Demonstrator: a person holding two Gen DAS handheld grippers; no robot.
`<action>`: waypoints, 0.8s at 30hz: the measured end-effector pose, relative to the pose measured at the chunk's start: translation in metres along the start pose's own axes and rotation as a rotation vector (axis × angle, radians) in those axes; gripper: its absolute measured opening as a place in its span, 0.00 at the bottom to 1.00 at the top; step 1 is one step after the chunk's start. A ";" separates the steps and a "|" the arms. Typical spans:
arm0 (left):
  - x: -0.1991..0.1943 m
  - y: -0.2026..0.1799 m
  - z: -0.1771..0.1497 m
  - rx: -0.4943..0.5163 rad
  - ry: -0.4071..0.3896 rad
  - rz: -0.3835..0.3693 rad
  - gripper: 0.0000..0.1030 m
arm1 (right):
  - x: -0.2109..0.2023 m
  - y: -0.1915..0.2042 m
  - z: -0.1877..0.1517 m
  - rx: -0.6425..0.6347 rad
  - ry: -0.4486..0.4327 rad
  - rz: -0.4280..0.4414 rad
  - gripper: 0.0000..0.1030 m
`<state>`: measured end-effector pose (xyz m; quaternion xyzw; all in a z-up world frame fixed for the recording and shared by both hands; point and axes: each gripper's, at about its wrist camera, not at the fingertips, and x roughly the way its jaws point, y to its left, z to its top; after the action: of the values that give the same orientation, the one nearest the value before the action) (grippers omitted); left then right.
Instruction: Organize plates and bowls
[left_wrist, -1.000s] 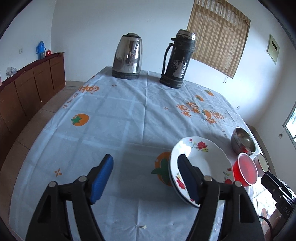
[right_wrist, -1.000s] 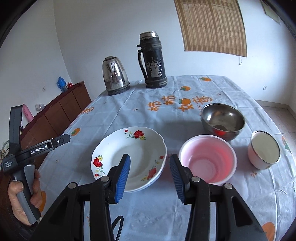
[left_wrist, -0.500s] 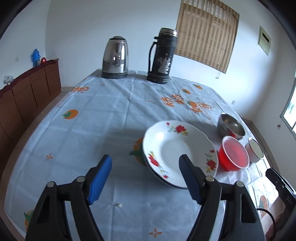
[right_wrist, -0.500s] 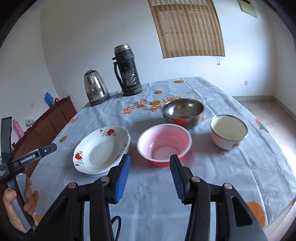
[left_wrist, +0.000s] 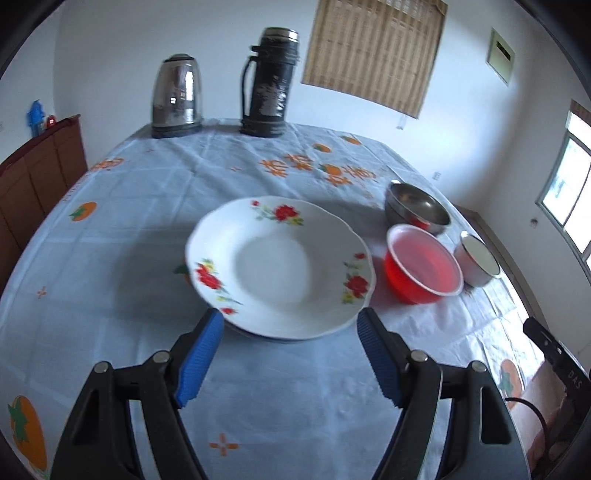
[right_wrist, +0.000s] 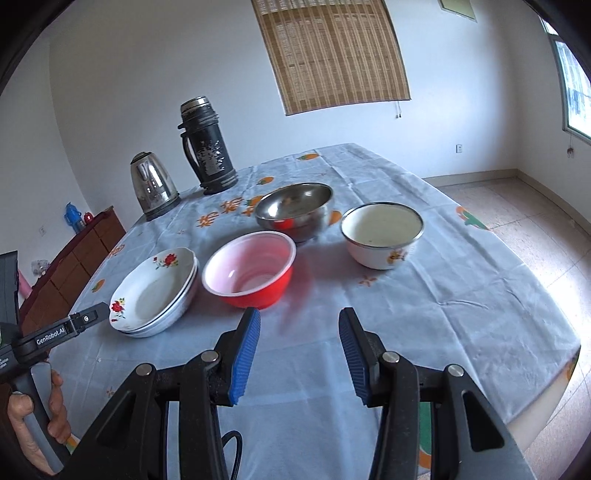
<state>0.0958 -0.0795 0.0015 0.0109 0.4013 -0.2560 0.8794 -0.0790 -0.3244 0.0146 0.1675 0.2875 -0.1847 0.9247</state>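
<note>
The plates (left_wrist: 280, 266), white with red flowers, sit stacked on the tablecloth (left_wrist: 147, 192) toward the near left. Just right of them stands the red bowl (right_wrist: 251, 271), with the steel bowl (right_wrist: 295, 208) behind it and the white bowl (right_wrist: 382, 232) farther right. The left gripper (left_wrist: 290, 354) hangs wide open just short of the plates' near rim, holding nothing. The right gripper (right_wrist: 299, 350) is spread open too, empty, near the red bowl. A kettle (left_wrist: 177, 96) and a flask (left_wrist: 267, 83) stand at the far end
</note>
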 end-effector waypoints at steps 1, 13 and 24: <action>0.001 -0.005 0.000 0.011 0.004 0.001 0.74 | 0.000 -0.005 0.000 0.007 0.001 -0.003 0.46; 0.020 -0.063 0.004 0.093 0.018 -0.019 0.74 | -0.008 -0.045 0.006 0.048 -0.021 -0.051 0.46; 0.035 -0.103 0.005 0.153 0.038 -0.031 0.74 | -0.013 -0.073 0.007 0.084 -0.015 -0.087 0.46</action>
<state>0.0714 -0.1859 -0.0004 0.0765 0.3972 -0.2990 0.8643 -0.1177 -0.3884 0.0126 0.1921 0.2797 -0.2376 0.9102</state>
